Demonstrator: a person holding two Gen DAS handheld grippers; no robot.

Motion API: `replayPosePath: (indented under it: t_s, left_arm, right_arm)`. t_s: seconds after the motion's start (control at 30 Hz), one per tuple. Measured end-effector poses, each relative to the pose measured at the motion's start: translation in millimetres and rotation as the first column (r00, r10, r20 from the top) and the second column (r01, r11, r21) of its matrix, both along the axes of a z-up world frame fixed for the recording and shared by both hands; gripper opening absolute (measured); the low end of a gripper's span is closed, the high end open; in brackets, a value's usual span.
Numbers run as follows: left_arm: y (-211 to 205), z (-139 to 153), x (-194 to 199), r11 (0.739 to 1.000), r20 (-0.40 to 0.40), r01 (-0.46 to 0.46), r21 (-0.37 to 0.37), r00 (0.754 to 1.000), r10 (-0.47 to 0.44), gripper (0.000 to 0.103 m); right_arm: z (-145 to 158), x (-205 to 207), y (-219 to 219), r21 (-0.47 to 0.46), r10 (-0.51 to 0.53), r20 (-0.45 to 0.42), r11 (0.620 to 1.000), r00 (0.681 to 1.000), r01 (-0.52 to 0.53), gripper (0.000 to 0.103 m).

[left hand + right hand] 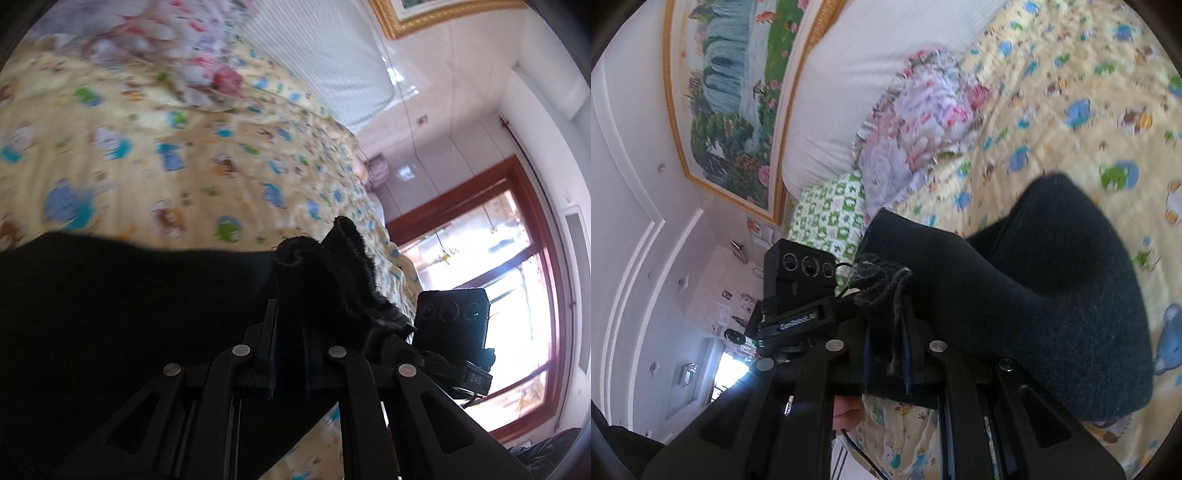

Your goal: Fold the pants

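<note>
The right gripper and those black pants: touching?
Touching. The right wrist view shows the right gripper shut on a bunched edge of the black pants.

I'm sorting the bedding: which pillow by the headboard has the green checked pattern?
The small green-and-white checked pillow, lying nearest the gold-framed painting; the larger pink floral ruffled pillow beside it has no green checks.

The left tool (290, 325) holds an edge of the pants (129, 314), which spread to its left over the bed (184, 166). The right tool (886, 332) holds another edge; the pants (1052, 295) bulge to its right. Pillows (923, 122) lie ahead of it, before the headboard (849, 74).
</note>
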State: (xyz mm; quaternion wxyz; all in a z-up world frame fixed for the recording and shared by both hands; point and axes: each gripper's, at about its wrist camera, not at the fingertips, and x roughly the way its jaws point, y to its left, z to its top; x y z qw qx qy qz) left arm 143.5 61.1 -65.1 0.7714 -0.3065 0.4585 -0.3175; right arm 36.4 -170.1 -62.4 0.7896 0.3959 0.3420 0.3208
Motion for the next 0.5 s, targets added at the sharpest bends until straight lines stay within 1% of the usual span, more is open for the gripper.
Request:
replayPosePath:
  t_s: [0.1, 0.23, 0.33, 0.4, 0.43, 0.5]
  left_arm:
    - [13, -1, -13, 0.999, -0.003, -0.038, 0.007, 0.999, 0.038, 0.008]
    - [30, 2, -31, 0.996, -0.007, -0.091, -0.007, 0.996, 0.091, 0.008]
    - [39, 4, -44, 0.991, -0.016, -0.133, -0.031, 0.991, 0.132, 0.008]
    - [43, 8, -53, 0.988, -0.016, -0.154, -0.032, 0.988, 0.154, 0.008]
    - [46, 9, -57, 0.985, -0.018, -0.170, -0.027, 0.985, 0.170, 0.008]
    - [51, 10, -66, 0.979, -0.019, -0.204, -0.024, 0.979, 0.203, 0.008]
  right_arm:
    - [-7, 2, 6, -0.024, 0.007, -0.030, 1.000, 1.000, -0.008, 0.017]
    - [-10, 2, 12, -0.051, 0.019, -0.041, 0.998, 0.999, -0.021, 0.020]
    - [-8, 1, 16, -0.070, 0.026, -0.037, 0.997, 0.999, -0.028, 0.028]
    - [-5, 0, 20, -0.088, 0.039, -0.025, 0.995, 0.999, -0.042, 0.038]
    - [-4, -1, 22, -0.097, 0.046, -0.021, 0.994, 0.999, -0.048, 0.040]
    - [-1, -2, 28, -0.119, 0.058, -0.012, 0.991, 0.998, -0.059, 0.048]
